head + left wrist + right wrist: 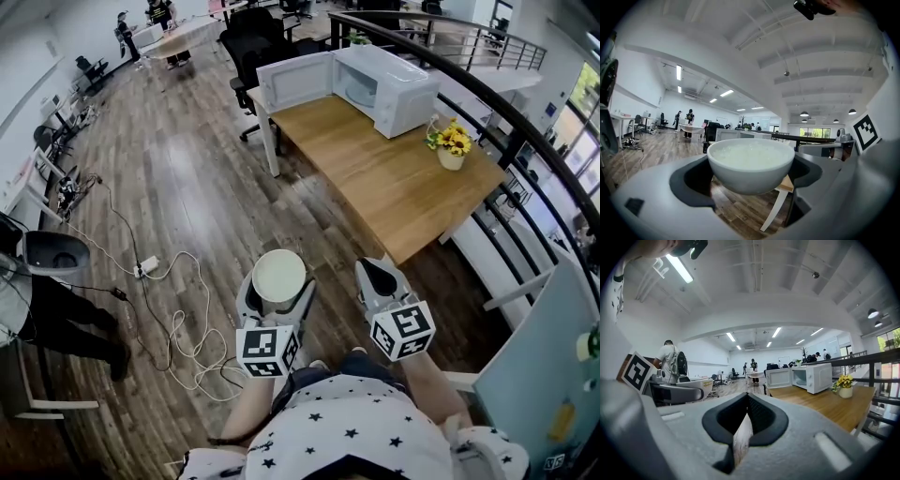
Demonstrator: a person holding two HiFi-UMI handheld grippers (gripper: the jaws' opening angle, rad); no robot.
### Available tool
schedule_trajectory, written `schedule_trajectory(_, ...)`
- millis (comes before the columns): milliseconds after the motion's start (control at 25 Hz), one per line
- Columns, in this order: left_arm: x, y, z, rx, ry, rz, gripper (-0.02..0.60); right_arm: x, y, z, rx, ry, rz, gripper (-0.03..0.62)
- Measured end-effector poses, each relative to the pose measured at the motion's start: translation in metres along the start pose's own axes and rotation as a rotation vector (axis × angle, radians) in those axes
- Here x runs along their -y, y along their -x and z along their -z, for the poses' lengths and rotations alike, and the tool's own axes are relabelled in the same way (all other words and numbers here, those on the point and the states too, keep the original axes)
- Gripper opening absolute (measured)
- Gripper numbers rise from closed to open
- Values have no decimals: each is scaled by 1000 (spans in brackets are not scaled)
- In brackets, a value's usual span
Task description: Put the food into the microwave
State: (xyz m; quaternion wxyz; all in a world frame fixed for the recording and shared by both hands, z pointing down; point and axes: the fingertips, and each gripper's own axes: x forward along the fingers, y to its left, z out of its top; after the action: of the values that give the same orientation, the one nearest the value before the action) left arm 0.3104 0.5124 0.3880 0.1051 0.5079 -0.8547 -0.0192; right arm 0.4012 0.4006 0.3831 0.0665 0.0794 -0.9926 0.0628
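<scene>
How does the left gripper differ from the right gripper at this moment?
The left gripper has its jaws apart, while the right gripper has its jaws together. The left gripper is clamped on a white bowl of pale food; the right gripper holds nothing. Both hover short of the table.

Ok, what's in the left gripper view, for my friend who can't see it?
A round white ceramic bowl filled with white food is held in the grey left tongs, shut on its sides. Behind it stretches a brown wooden floor in a big bright office, with two people standing far away.
</scene>
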Motion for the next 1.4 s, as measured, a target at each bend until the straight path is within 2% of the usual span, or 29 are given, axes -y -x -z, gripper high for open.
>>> schedule_trajectory(400,-15,0,-6,8,2,2,471,-15,-14,1,-7,8,-24,6)
schedule_trajectory(680,-25,-21,-5,2,-5,0,471,-7,-37,1,-2,14,-34,5)
schedule_trajectory(1040,-55,-74,-13,6,-6,-4,471,16,-98,-4,5,24,-46,5)
schedule_trajectory(1400,-83,-154,-34,4,-5,-2,471,60,-176,-27,13,23,-50,5)
